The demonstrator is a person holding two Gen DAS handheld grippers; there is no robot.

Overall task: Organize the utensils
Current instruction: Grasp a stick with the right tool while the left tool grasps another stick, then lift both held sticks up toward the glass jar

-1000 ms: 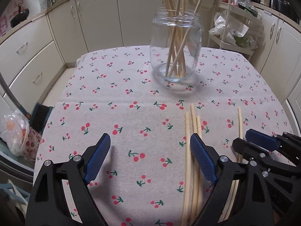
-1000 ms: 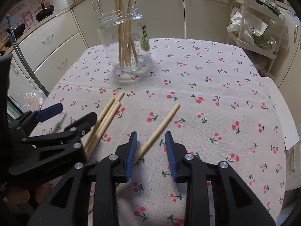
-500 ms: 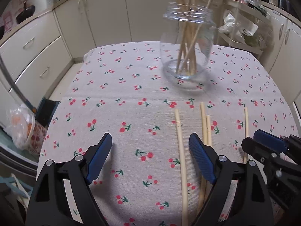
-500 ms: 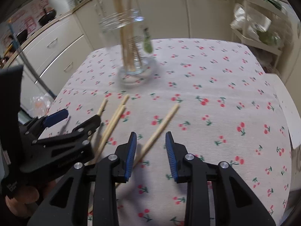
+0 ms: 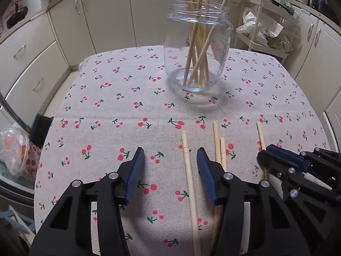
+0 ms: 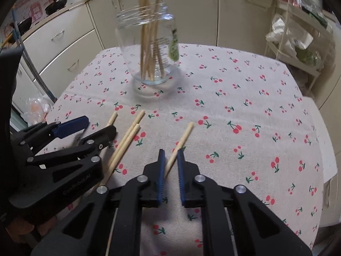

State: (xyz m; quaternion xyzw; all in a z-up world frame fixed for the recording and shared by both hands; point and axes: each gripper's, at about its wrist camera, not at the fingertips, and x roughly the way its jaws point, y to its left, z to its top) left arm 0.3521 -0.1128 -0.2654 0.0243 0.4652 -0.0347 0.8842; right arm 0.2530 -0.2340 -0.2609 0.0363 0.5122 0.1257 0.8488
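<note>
A clear glass jar (image 5: 197,49) holding several wooden chopsticks stands mid-table; it also shows in the right wrist view (image 6: 149,49). Several loose chopsticks lie on the cherry-print tablecloth (image 5: 106,106). My left gripper (image 5: 170,160) is open, low over the cloth, with one chopstick (image 5: 188,170) lying between its fingers, untouched. A pair of chopsticks (image 5: 219,145) lies just right of it. My right gripper (image 6: 169,160) has its jaws narrowed around the rightmost chopstick (image 6: 181,140), with small gaps still showing. It also shows in the left wrist view (image 5: 261,136).
Cream kitchen cabinets (image 5: 106,17) line the back wall. A white wire rack with bags (image 5: 266,32) stands at the back right. A plastic bag (image 5: 15,149) sits on the floor at the left. The table's edges fall away left and right.
Both grippers moved forward toward the jar. My right gripper's jaws narrowed around the rightmost chopstick. One chopstick shifted left, away from the pair, and now lies between my left fingers.
</note>
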